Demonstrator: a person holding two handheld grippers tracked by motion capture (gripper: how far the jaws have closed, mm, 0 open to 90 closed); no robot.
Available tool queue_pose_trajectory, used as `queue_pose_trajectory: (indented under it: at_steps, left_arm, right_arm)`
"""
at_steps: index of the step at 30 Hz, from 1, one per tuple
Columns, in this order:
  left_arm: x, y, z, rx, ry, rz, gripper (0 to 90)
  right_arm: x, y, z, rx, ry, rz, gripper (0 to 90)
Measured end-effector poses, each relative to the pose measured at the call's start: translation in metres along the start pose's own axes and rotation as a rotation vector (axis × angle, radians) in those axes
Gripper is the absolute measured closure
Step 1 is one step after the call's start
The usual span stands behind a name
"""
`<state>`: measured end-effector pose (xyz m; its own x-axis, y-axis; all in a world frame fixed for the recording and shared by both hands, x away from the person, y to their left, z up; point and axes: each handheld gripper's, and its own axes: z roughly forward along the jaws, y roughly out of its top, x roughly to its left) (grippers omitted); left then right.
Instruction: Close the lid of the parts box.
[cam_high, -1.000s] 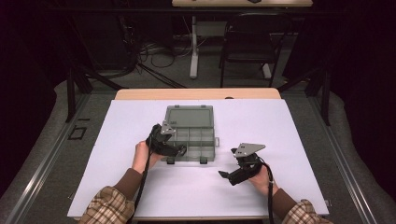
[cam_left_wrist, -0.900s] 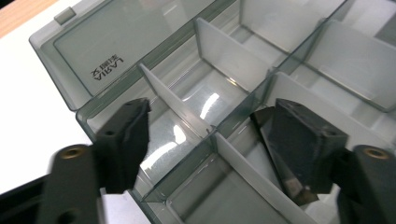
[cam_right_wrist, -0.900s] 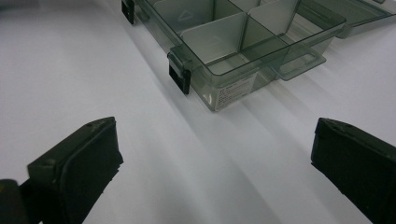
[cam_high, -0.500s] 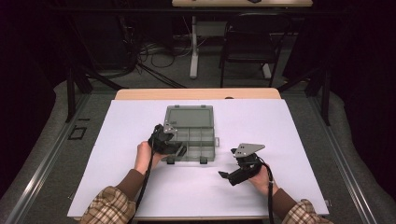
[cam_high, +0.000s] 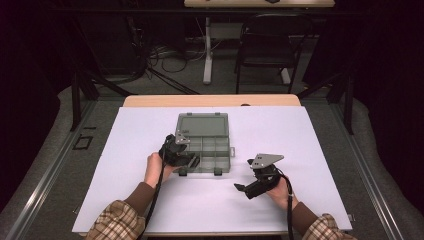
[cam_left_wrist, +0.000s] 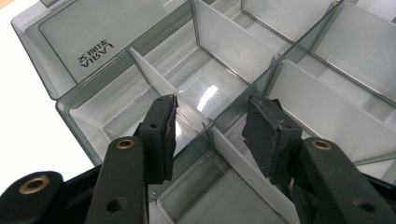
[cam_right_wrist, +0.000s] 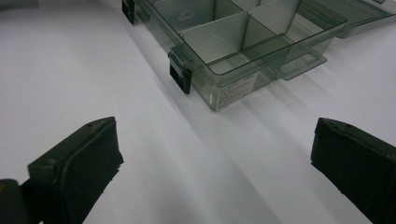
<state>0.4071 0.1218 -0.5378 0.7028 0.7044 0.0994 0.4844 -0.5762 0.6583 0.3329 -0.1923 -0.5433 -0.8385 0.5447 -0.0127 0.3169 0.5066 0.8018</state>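
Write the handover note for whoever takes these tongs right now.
Left tongs: jaws have just been closing, now straddling a white divider inside the open grey compartment box; pads not yet pressing it.
Right tongs: open, empty, over bare white table right of the box.
Done: lid open, left tongs lined up.
Left: probably grip the divider and lift it.

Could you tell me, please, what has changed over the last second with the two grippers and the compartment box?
The left gripper has just been closing its jaws over the open compartment box; a white divider stands between the pads, which do not yet press on it. The right gripper has stayed open over the white sheet beside the box, and the box has not shifted.
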Motion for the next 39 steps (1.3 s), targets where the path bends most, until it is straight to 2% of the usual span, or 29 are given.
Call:
queue_pose_trajectory:
  at_steps: [5,10,17,28,33,39]
  left_arm:
    - [0.001,-0.001,0.000,-0.005,-0.011,0.000,53.8]
    - [0.003,-0.001,0.000,-0.010,-0.021,-0.003,53.8]
    - [0.003,-0.001,0.000,-0.011,-0.022,-0.001,53.9]
    - [0.003,-0.001,0.000,-0.012,-0.025,0.002,54.1]
    - [0.004,-0.001,0.000,-0.011,-0.028,0.005,54.3]
    - [0.004,-0.001,0.000,-0.011,-0.027,0.006,54.4]
  right_arm:
    - [0.001,0.001,-0.001,-0.005,-0.006,-0.007,0.5]
    - [-0.003,0.000,-0.002,-0.009,-0.010,0.013,0.5]
    - [-0.003,0.002,-0.002,-0.015,-0.027,0.003,0.5]
    - [-0.012,0.006,-0.002,-0.034,-0.048,0.035,0.2]
    - [-0.021,0.011,-0.002,-0.045,-0.068,0.054,0.0]
    - [-0.039,0.019,0.004,-0.052,-0.103,0.095,0.0]
